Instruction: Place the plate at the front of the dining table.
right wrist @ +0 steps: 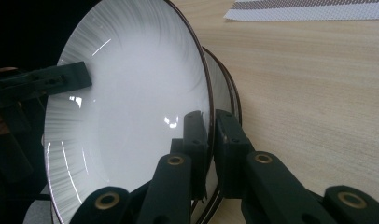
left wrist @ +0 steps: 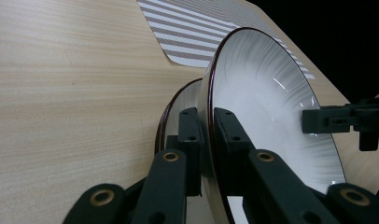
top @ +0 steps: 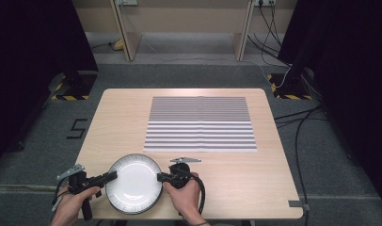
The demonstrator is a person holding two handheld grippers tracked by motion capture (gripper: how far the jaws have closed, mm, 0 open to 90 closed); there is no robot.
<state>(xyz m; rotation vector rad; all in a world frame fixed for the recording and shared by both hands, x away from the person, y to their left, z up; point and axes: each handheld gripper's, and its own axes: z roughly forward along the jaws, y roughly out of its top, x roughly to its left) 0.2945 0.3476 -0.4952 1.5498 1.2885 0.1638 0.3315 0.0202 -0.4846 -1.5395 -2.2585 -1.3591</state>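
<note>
A white plate [top: 133, 183] with a dark rim sits near the table's front edge, on top of other plates of the same kind [left wrist: 178, 105] [right wrist: 228, 93]. My left gripper [top: 113, 175] [left wrist: 206, 126] is shut on the top plate's [left wrist: 267, 107] left rim. My right gripper [top: 160, 177] [right wrist: 210, 128] is shut on the opposite rim of that plate [right wrist: 131, 93]. Each gripper view shows the other gripper across the plate: the right gripper [left wrist: 318, 119] and the left gripper [right wrist: 61, 77]. A person's hands hold both grippers.
A grey-and-white striped placemat [top: 200, 124] lies flat on the middle of the wooden table [top: 255, 179], just beyond the plates. Cables run over the floor to the right. Dark stands flank the table.
</note>
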